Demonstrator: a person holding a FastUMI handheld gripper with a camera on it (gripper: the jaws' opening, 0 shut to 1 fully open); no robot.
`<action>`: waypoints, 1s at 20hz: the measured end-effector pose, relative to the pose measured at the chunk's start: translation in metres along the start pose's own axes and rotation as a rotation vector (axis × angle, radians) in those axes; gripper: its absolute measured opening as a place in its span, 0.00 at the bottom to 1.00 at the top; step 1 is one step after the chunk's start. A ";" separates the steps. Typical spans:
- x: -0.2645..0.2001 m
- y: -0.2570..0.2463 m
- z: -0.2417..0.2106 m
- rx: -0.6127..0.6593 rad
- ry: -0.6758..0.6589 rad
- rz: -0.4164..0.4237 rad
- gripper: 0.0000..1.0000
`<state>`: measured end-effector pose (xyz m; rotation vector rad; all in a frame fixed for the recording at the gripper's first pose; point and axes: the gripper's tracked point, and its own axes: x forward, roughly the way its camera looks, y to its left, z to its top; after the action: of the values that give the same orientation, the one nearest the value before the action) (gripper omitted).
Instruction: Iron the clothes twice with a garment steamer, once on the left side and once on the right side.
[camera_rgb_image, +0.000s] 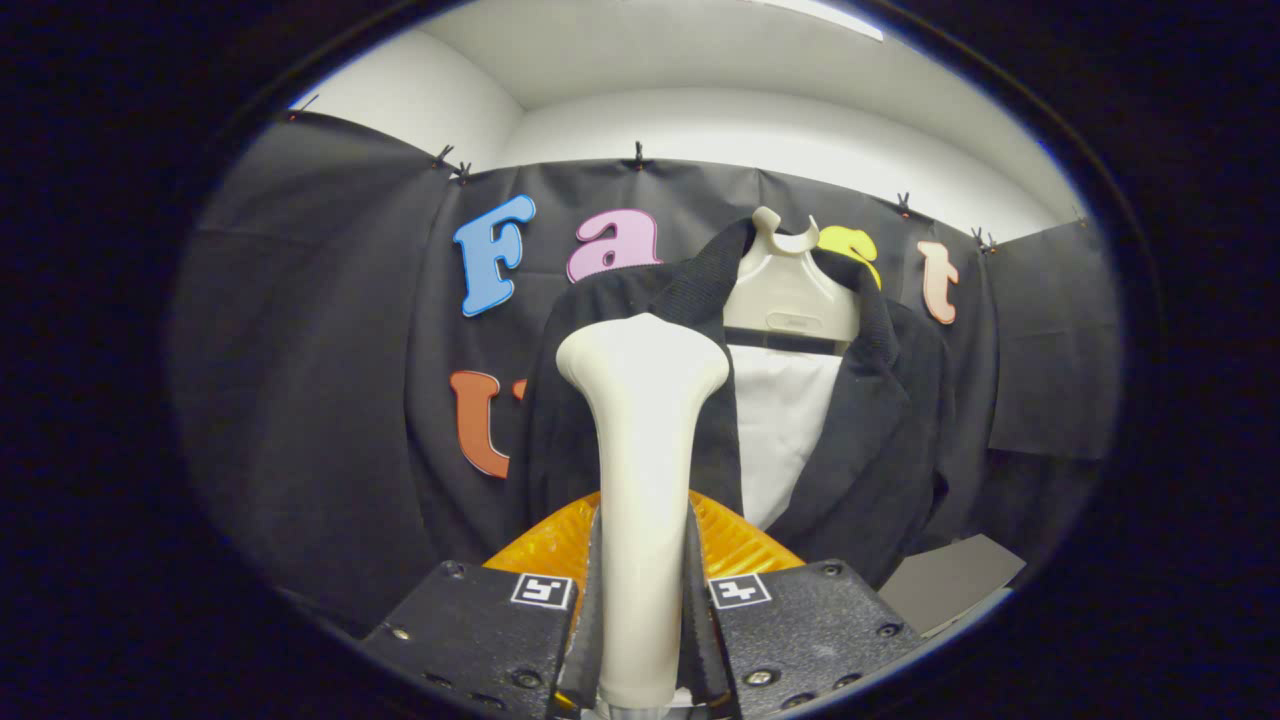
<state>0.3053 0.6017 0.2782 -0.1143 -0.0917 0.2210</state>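
A cream garment steamer (642, 470) stands upright between my fingers, and my gripper (642, 600) is shut on its handle. Its wide head rises in front of the left front panel of a black jacket (880, 440). Whether the head touches the cloth I cannot tell. The jacket hangs open on a cream hanger (790, 290) just beyond the steamer, with a white panel (785, 430) showing between its lapels. The jacket's left side is partly hidden by the steamer.
A black cloth wall (320, 400) closes off the booth behind the jacket, with a white wall above it. A grey flat surface (950, 580) shows low on the right, beside the jacket's hem.
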 end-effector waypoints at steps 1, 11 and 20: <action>0.001 -0.001 -0.006 0.001 0.006 -0.003 0.36; -0.002 -0.008 -0.070 0.012 0.074 -0.024 0.36; -0.009 -0.008 -0.117 0.003 0.133 -0.028 0.36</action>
<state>0.3104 0.5798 0.1630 -0.1245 0.0398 0.1850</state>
